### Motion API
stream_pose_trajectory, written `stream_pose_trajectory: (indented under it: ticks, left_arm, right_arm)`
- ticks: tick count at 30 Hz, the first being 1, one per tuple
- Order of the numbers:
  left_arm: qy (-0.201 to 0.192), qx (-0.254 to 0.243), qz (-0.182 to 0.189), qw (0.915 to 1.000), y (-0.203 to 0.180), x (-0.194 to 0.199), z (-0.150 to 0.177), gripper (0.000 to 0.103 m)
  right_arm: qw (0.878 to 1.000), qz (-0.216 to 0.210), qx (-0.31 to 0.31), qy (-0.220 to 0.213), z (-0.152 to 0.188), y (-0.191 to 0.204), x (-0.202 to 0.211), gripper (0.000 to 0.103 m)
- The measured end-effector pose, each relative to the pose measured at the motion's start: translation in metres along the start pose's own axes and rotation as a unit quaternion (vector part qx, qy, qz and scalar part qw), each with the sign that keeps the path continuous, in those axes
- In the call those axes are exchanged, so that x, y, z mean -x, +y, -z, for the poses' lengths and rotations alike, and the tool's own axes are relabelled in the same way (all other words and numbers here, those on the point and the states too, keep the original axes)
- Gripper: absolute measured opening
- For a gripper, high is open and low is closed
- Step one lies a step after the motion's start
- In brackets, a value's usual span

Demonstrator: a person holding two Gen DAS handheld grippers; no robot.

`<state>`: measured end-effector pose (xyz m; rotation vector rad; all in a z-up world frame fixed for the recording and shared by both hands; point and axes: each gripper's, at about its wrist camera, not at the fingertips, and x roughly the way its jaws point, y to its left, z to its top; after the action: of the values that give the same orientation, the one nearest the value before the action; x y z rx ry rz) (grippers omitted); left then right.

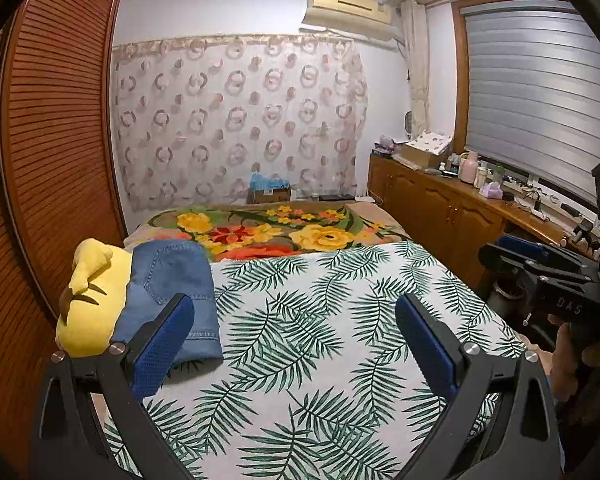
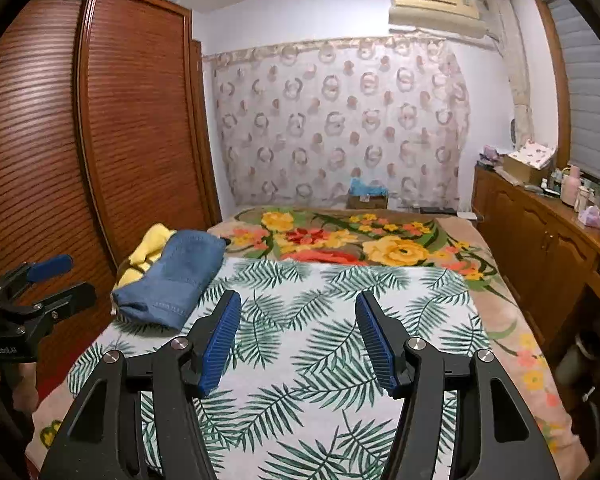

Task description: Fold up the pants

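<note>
Folded denim pants (image 1: 176, 292): a blue bundle lying on the left edge of the palm-leaf bedspread (image 1: 320, 340), its far side resting against a yellow plush cushion (image 1: 94, 300). Nothing grips them.

Left gripper (image 1: 296, 340): jaws spread wide above the bedspread, nothing between the blue pads (image 1: 162, 350). In the left wrist view the left pad overlaps the near corner of the pants; whether it touches the cloth cannot be told.

Right gripper (image 2: 298, 338): jaws partly apart, empty, only leaf print showing between the ribbed blue pads (image 2: 220, 344). The pants (image 2: 172, 284) lie left of and beyond it, well clear.

Shown only in the left wrist view: the right gripper from the side at the bedspread's right edge, with part of the hand (image 1: 568, 344) gripping its handle; more of the grey window blind (image 1: 536, 96); cables and small items along the window sill.

Shown only in the right wrist view: the left gripper (image 2: 56, 276) from the side, left of the pants, with a hand (image 2: 4, 388) below it; the full breadth of the slatted wooden wardrobe (image 2: 100, 140) beside the bed; the top of the wardrobe.

Surroundings, both views: floral blanket (image 2: 360, 240) beyond the bedspread; patterned curtain (image 2: 340, 120) on the far wall; air conditioner (image 2: 436, 8) above it; wooden cabinet (image 2: 540, 232) right of the bed, crowded with bottles and boxes.
</note>
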<state>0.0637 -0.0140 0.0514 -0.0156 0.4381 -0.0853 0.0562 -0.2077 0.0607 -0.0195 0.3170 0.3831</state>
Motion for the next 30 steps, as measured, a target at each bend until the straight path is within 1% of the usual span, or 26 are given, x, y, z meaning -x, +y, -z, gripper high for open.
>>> stream_pose_trajectory:
  ticks: [4,8,10,30]
  left_arm:
    - [-0.005,-0.008,-0.004,0.9999,-0.007,0.004,-0.004,0.101]
    - [-0.005,-0.002,-0.010,0.9999,-0.008,0.005,-0.006,0.101]
    - [-0.003,-0.001,-0.011,0.9999,-0.008,0.004,-0.006,0.101]
    - [0.003,0.004,-0.014,0.9999,-0.005,0.003,0.000,0.101]
  right_arm:
    - [1.000,0.010,0.003,-0.011,0.001,0.001,0.012,0.061]
    - [1.000,0.016,0.003,-0.014,0.003,0.003,0.015,0.061]
    - [1.000,0.016,0.004,-0.014,0.005,0.005,0.009,0.061]
    - [1.000,0.013,0.006,-0.012,0.006,-0.002,0.005,0.061]
